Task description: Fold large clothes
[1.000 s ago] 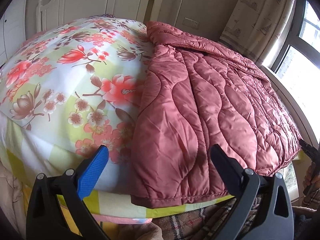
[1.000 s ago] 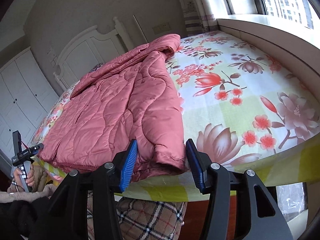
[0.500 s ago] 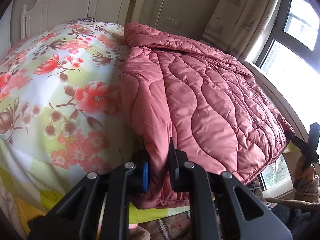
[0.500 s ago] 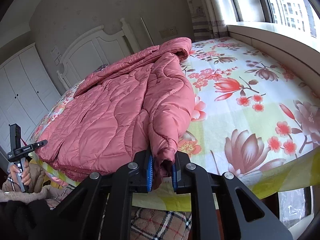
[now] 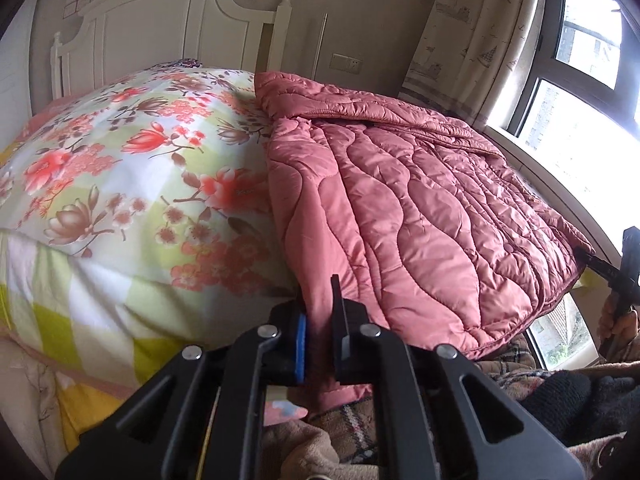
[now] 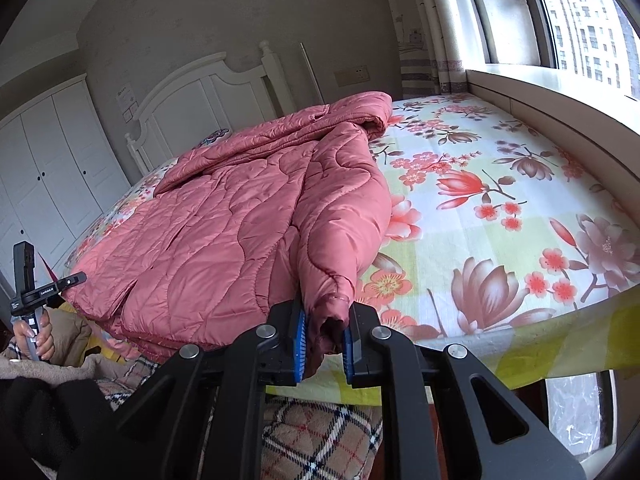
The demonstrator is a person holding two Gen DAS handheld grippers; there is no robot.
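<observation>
A pink quilted jacket (image 5: 420,208) lies spread on the bed, collar toward the headboard. My left gripper (image 5: 320,312) is closing tight on the jacket's near left edge, pads pressing the fabric. In the right wrist view the same jacket (image 6: 224,232) has its right sleeve cuff (image 6: 334,304) pinched and lifted in my right gripper (image 6: 325,332). Each gripper shows in the other's view: the right gripper (image 5: 616,276) at the jacket's far corner, the left gripper (image 6: 36,292) in a hand at the left edge.
The bed carries a floral sheet (image 5: 120,184) with bare stretches on both sides of the jacket (image 6: 500,200). A white headboard (image 5: 160,20) stands at the back, a wardrobe (image 6: 48,168) to the left, a window ledge (image 6: 560,92) to the right. The person's plaid clothing (image 6: 320,432) fills the foreground.
Both grippers went from open around the jacket's near edge to shut on it. The pinched fabric has since risen a little off the bed.
</observation>
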